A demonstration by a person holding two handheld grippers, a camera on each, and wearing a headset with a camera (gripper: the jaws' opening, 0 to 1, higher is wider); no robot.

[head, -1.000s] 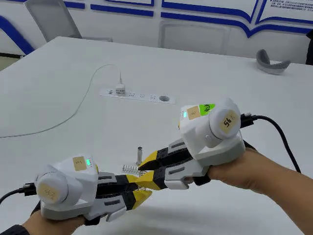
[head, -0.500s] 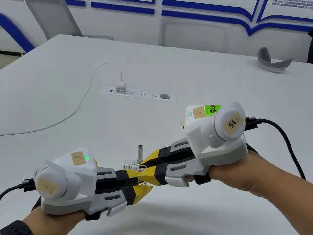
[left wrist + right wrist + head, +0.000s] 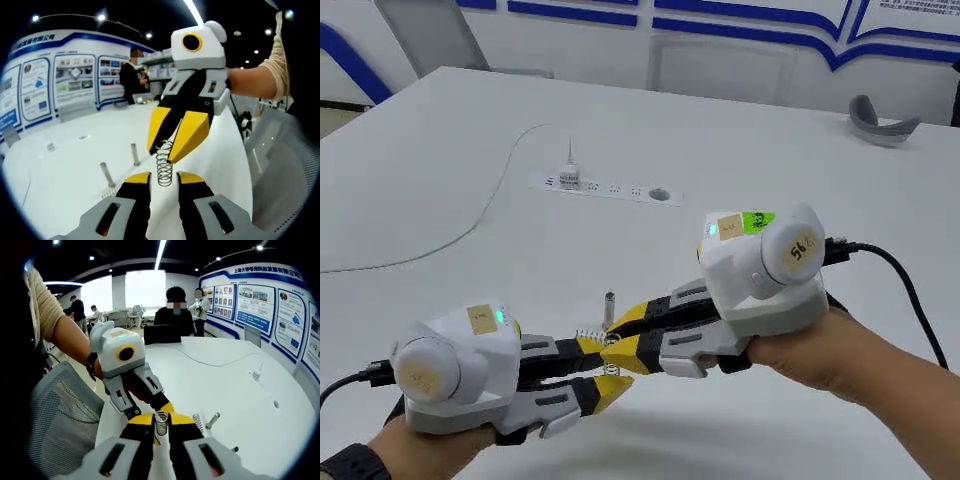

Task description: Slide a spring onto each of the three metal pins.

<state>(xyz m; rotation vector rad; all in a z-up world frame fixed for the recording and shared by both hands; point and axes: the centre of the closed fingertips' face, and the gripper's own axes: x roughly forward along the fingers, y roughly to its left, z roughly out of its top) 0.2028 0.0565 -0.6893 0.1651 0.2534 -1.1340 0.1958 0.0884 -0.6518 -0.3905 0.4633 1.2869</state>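
A small steel spring (image 3: 164, 162) hangs in the air between two grippers that meet tip to tip above the white table (image 3: 770, 170). My right gripper (image 3: 161, 420) is shut on one end of this spring (image 3: 160, 422). My left gripper (image 3: 164, 178) has its jaws on either side of the other end, with a small gap each side. Two metal pins stand upright behind them (image 3: 135, 154) (image 3: 106, 174). In the head view one pin (image 3: 609, 305) rises just past the jaws, and a second spring (image 3: 588, 335) lies beside it on the table.
A white power strip (image 3: 605, 187) with a plugged-in cable (image 3: 470, 225) lies mid-table. A grey curved object (image 3: 880, 112) rests at the far right. A mesh chair (image 3: 60, 410) stands at the table's edge, and people sit beyond the far end.
The head camera has tipped a little. The left gripper has come up slightly, and the grippers stay tip to tip with the spring between them.
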